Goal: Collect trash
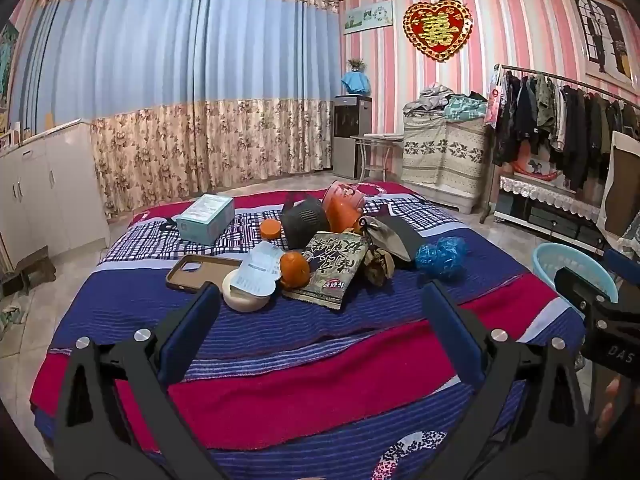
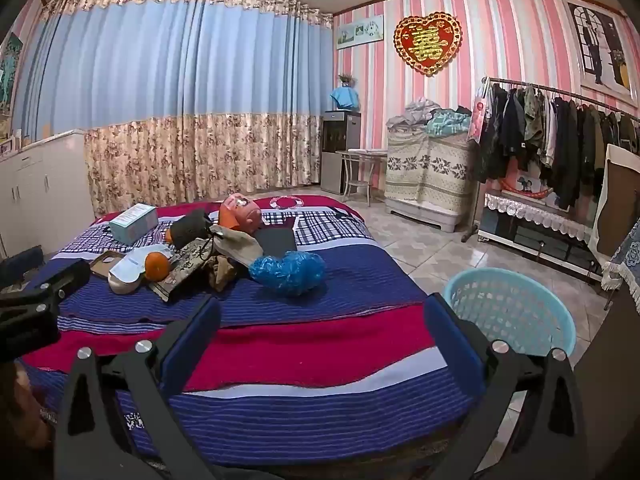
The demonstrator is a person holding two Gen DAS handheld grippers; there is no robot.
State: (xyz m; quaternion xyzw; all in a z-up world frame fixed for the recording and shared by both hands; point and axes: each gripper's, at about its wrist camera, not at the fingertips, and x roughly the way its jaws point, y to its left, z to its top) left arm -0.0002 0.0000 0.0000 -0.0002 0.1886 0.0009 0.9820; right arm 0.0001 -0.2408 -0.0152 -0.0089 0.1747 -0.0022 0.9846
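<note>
A heap of litter lies mid-bed (image 1: 320, 360): a white tub with a peeled lid (image 1: 248, 286), an orange fruit (image 1: 294, 270), a printed snack bag (image 1: 334, 268), brown crumpled wrappers (image 1: 378, 266) and a crumpled blue plastic bag (image 1: 440, 256). My left gripper (image 1: 322, 292) hovers open just short of the tub and snack bag, nothing between its fingers. In the right wrist view the blue plastic bag (image 2: 288, 272) lies ahead of my right gripper (image 2: 322, 304), which stands open and holds nothing. A light-blue basket (image 2: 500, 308) stands on the floor right of the bed (image 2: 320, 344).
A teal box (image 1: 206, 218), a brown phone case (image 1: 196, 272), a black mesh item (image 1: 302, 218) and an orange-pink bag (image 1: 342, 204) also lie on the bed. A clothes rack (image 2: 560, 136) lines the right wall; white cabinets (image 1: 44, 188) stand at the left.
</note>
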